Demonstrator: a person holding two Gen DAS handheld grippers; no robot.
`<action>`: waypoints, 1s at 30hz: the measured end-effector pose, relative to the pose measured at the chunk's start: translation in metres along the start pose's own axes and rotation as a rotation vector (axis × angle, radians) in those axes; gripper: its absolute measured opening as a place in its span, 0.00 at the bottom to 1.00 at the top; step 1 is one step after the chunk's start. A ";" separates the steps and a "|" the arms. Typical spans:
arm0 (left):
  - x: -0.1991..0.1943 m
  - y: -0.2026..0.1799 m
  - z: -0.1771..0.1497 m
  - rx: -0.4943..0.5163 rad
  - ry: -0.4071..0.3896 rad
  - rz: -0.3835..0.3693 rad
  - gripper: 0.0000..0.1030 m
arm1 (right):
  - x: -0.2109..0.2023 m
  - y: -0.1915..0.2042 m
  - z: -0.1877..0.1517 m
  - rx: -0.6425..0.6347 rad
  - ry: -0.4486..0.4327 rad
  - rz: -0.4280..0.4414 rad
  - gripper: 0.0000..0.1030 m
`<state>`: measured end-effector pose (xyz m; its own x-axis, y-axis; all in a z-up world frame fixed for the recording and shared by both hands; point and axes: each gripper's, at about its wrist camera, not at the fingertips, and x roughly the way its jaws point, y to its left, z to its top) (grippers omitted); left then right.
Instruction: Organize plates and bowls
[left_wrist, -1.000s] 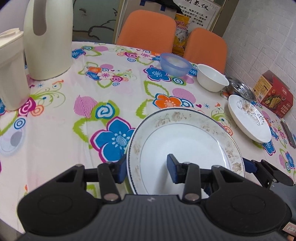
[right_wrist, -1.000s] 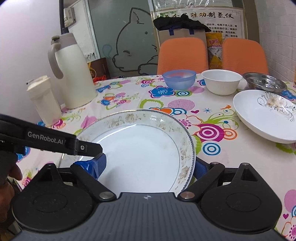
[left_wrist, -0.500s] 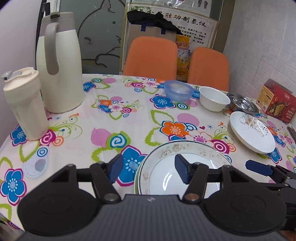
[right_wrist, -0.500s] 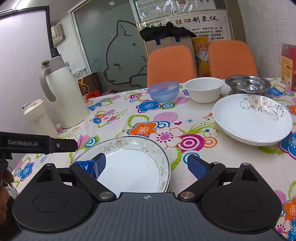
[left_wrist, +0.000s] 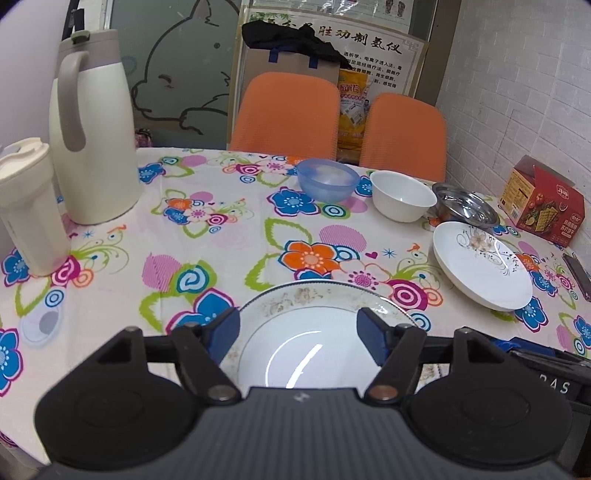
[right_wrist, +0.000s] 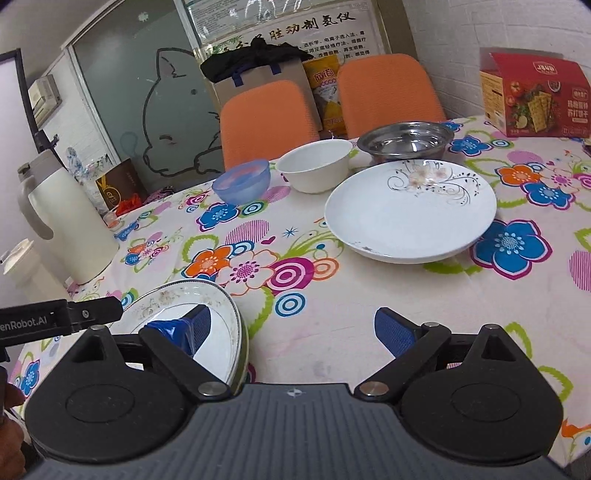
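My left gripper (left_wrist: 297, 338) has its blue pads spread wide and grips nothing; the gold-rimmed plate (left_wrist: 314, 321) lies flat on the tablecloth (left_wrist: 207, 254) right under and between them, at the near edge of the table. I judge the wide spread is there to clear the plate's rim on the way off. My right gripper (right_wrist: 291, 332) is just as wide open and equally empty. Its left pad hangs over the right side of that same plate (right_wrist: 221, 314), while its right pad sits above bare cloth, so the gripper points towards the middle of the table rather than at the plate.

Straight ahead of the right gripper, well apart from the near plate, sits the white plate with the floral sprig (right_wrist: 410, 210), resting flat. That looks like the natural next pick if plates go together in one stack. Behind it, the bowls stand in a loose row: the blue bowl (right_wrist: 242, 181), the white bowl (right_wrist: 316, 166) and the steel bowl (right_wrist: 404, 142), each upright, none nested yet. The white and steel ones are close; whether they touch I cannot tell.

Off to the left stand the cream thermos jug (left_wrist: 92, 140) and a lidded tumbler (left_wrist: 27, 206), clear of the working lane.
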<state>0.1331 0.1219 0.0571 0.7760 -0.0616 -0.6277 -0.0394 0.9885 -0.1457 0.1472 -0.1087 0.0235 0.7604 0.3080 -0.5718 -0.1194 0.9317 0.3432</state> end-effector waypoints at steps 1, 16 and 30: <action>0.002 -0.004 0.001 0.001 0.005 -0.007 0.67 | -0.002 -0.005 0.000 0.008 -0.007 0.020 0.81; 0.033 -0.065 0.005 0.065 0.093 -0.094 0.69 | -0.021 -0.100 0.009 0.171 -0.070 -0.035 0.81; 0.180 -0.152 0.080 0.106 0.276 -0.239 0.69 | 0.068 -0.145 0.084 -0.065 0.050 -0.185 0.81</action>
<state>0.3294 -0.0287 0.0273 0.5561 -0.3130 -0.7699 0.1992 0.9496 -0.2422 0.2699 -0.2393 -0.0026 0.7407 0.1377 -0.6576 -0.0224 0.9833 0.1806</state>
